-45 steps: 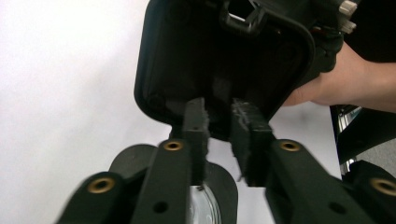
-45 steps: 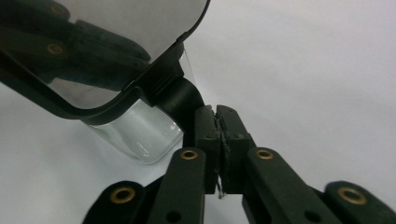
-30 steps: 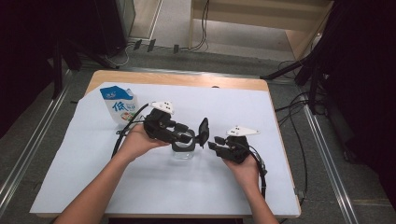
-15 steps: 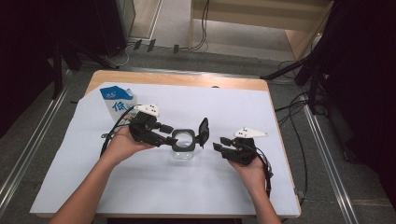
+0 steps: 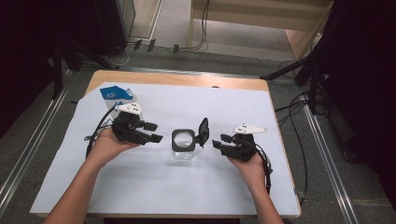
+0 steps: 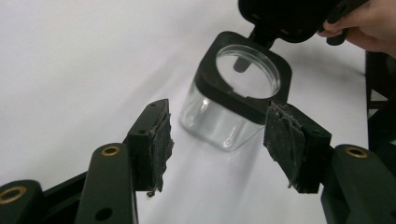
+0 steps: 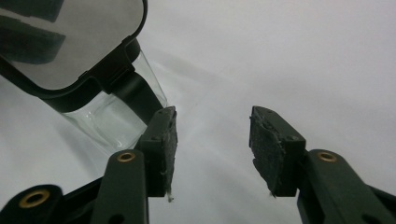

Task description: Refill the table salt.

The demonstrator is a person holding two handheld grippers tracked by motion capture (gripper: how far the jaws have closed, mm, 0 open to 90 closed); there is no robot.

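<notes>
holding both tools low over the white surface, you have your forearms coming in from the near edge, one on each side of the work. your left gripper sits to the left of the glass jar with its jaws spread wide and nothing between them; in the left gripper view the jar stands just ahead of the pads, a little right of centre. your right gripper is also spread and empty, just beside the jar's hinged black lid, which stands raised on the jar's right side. in the right gripper view the jar and lid lie off to the left of the jaws, not between them. the jar stands upright near the middle of the surface, mouth up, and looks empty. judged from this, your right gripper is the nearer one to the lid. farther back, a blue and white packet lies near the far left corner.
</notes>
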